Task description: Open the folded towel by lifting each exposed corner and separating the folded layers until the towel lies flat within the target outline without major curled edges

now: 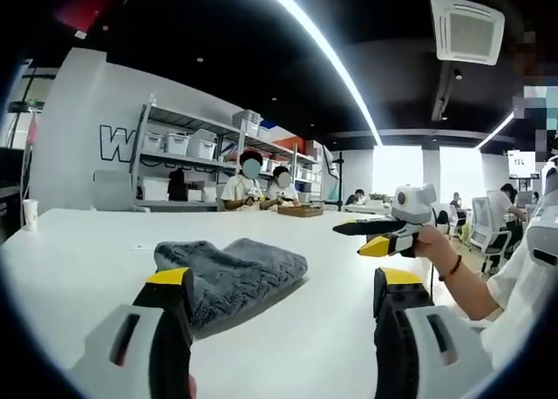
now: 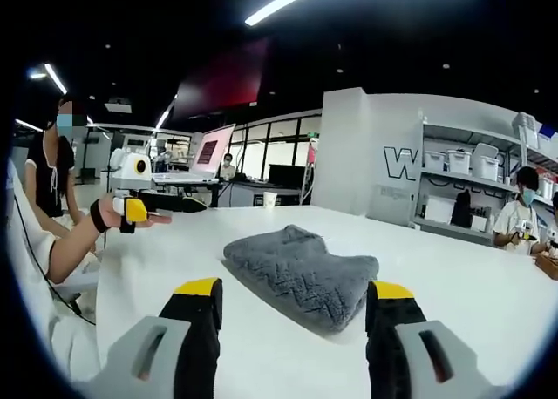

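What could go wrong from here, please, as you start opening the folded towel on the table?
1. The grey towel lies bunched in thick folds, so a jaw might pinch several layers at once and drag the whole bundle instead of separating one.
2. Both the left gripper and right gripper are open and away from it; no corner stands out clearly, so a grab may miss.
3. No outline shows on the white table, so placement could drift.

Both grippers held level with jaws apart and nothing between them: the left gripper in its own view, the right gripper in its. The person's hand grips the right gripper's handle, wrist banded.
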